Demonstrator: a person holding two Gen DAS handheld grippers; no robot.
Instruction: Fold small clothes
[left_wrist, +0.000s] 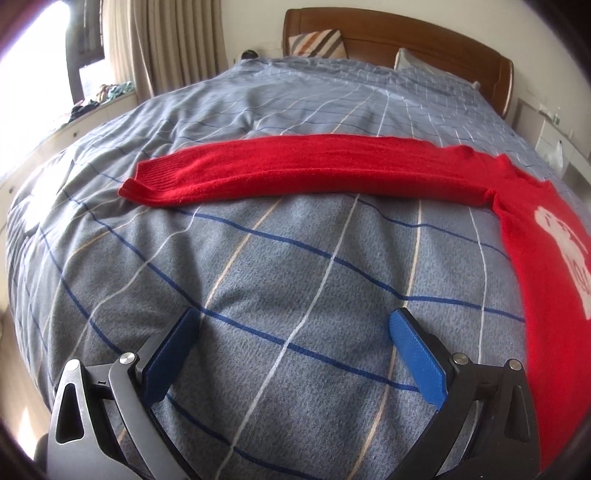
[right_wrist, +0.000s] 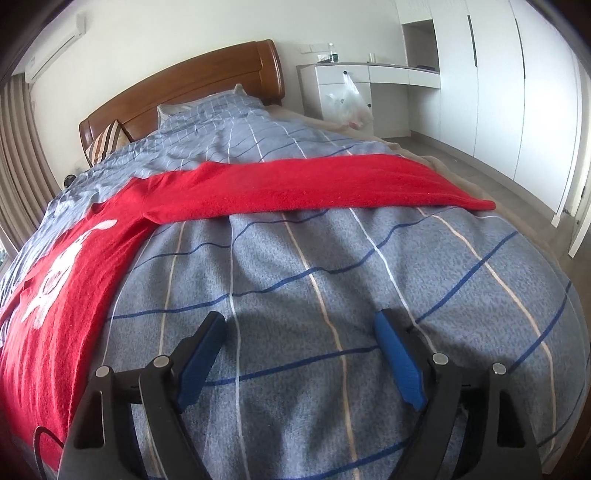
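Red sweater (left_wrist: 295, 170) spread flat across the checked bed cover (left_wrist: 295, 277), sleeves out toward both side edges, left gripper (left_wrist: 291, 328) and right gripper (right_wrist: 300, 328) jaws spread wide, empty, short of the sleeves

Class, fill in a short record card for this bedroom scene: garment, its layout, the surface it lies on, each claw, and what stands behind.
garment: red sweater with a white print on the front
layout: spread flat, both sleeves stretched straight out to the sides, nothing folded yet
surface: blue-grey checked bedspread
left claw: open, empty, over bare bedspread beside the sweater body
right claw: open, empty, over bare bedspread below the other sleeve
background: wooden headboard, white wardrobe
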